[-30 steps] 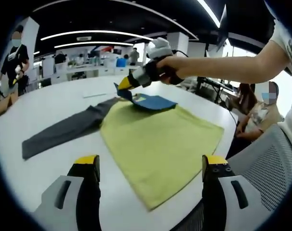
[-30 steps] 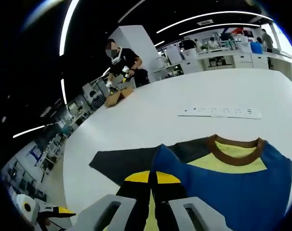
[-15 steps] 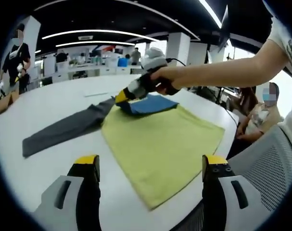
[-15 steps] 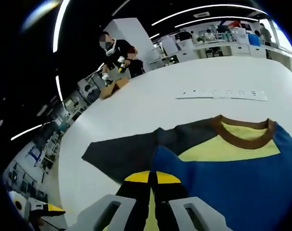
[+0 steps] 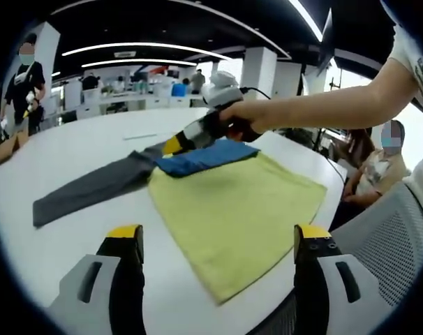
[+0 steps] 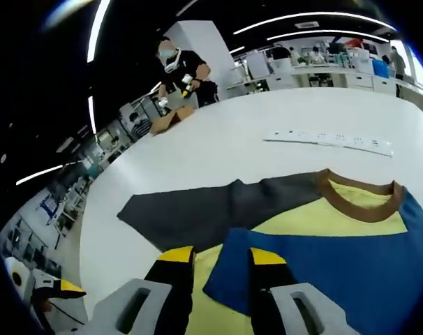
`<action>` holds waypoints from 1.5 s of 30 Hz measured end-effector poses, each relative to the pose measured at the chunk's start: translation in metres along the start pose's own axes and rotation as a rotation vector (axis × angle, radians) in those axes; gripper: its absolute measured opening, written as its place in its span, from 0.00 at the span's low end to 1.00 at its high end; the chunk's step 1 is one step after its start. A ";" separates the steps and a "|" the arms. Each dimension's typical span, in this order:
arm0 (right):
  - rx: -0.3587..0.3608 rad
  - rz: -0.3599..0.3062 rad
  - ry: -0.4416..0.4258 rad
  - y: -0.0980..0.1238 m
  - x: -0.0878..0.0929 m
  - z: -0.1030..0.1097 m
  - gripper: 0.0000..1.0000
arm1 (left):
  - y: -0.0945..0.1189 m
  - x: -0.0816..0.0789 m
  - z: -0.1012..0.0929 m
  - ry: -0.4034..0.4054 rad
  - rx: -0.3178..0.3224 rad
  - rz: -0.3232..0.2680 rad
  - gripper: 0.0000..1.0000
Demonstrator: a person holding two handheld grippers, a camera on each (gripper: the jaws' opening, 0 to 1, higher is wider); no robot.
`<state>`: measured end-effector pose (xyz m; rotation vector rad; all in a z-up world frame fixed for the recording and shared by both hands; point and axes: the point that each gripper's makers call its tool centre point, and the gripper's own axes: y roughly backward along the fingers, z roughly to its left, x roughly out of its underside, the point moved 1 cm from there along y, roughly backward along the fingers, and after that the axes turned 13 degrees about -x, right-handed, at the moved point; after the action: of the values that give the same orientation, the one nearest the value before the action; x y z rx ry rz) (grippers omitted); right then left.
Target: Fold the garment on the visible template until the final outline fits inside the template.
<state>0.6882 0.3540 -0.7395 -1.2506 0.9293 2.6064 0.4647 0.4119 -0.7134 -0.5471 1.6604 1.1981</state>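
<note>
A yellow long-sleeved shirt [image 5: 232,209] lies flat on the white table [image 5: 72,146]. Its grey sleeve [image 5: 93,187] stretches out to the left. Its blue sleeve [image 5: 206,156] is folded across the chest. In the right gripper view I see the blue sleeve [image 6: 330,269], the grey sleeve [image 6: 211,209] and the brown collar [image 6: 358,208]. My right gripper [image 6: 220,257] is open, its jaws parted over the blue sleeve's end. In the left gripper view the right gripper [image 5: 172,144], held in a hand, rests at that end. My left gripper [image 5: 218,234] hangs open over the shirt's hem, holding nothing.
A white strip [image 6: 330,139] lies on the table beyond the collar. A mesh chair [image 5: 382,230] stands at the table's right edge, with seated people [image 5: 375,164] behind it. A person [image 6: 180,66] works at a far bench. The table edge runs close under my left gripper.
The right gripper carried the blue sleeve leftward and down across the chest, laid it flat, and its jaws opened off the cloth. The left gripper stayed still.
</note>
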 end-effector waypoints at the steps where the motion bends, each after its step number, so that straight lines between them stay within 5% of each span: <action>1: 0.007 -0.005 0.011 0.002 -0.002 -0.001 0.36 | 0.000 0.000 0.001 0.001 -0.006 -0.001 0.88; 12: 0.067 -0.033 0.083 0.038 -0.009 -0.018 0.76 | 0.002 -0.003 0.010 -0.007 -0.052 -0.007 0.99; 18: 0.096 -0.014 0.115 0.064 -0.001 -0.024 0.82 | 0.006 -0.009 0.017 -0.008 -0.067 -0.017 0.99; 30: 0.184 -0.002 0.163 0.122 0.007 -0.058 0.80 | 0.008 -0.011 0.016 -0.002 -0.069 -0.018 0.99; 45: 0.276 -0.047 0.076 0.192 0.034 -0.098 0.63 | 0.004 -0.017 0.008 -0.019 -0.046 -0.023 0.99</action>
<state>0.6664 0.1378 -0.7183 -1.2865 1.2073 2.3102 0.4718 0.4173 -0.6971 -0.5804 1.6093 1.2237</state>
